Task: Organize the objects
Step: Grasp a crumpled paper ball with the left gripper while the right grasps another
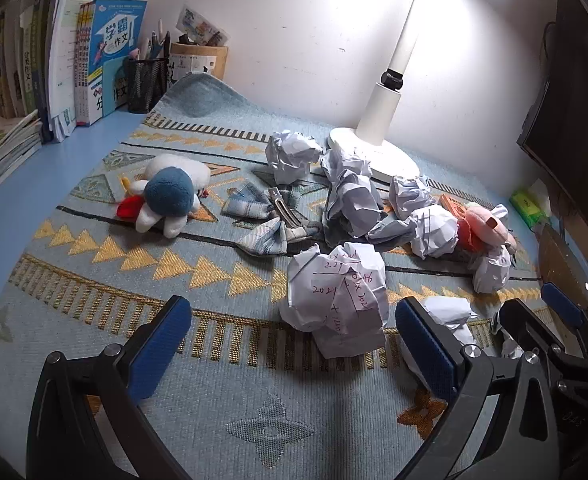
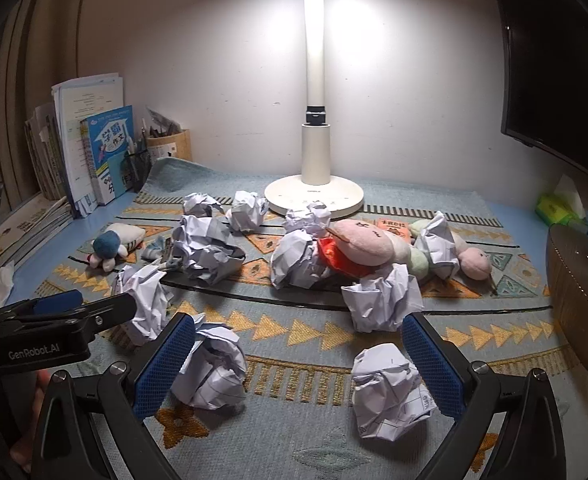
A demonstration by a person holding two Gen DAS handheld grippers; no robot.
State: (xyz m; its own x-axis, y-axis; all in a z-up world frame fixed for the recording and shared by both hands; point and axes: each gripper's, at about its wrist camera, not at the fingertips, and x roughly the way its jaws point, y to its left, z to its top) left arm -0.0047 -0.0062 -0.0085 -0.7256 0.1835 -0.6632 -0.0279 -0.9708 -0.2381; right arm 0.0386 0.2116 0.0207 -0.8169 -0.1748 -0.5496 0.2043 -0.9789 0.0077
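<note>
Both tongs, left tongs (image 1: 294,344) and right tongs (image 2: 298,364), are held released; nearest paper ball (image 2: 390,392) must next be grasped.

your lamp (image 2: 313,80) loses its head past the 12 o'clock edge in both views. the monitor (image 1: 570,92) is cut off at 3 o'clock. paper balls (image 2: 298,258) hide part of the pink plush (image 2: 368,242) and most of the orange booklet (image 2: 394,227). the pens in the mesh cup (image 1: 147,80) are too small to tell apart. the book stack (image 1: 2,140) runs off at 9 o'clock.
</note>
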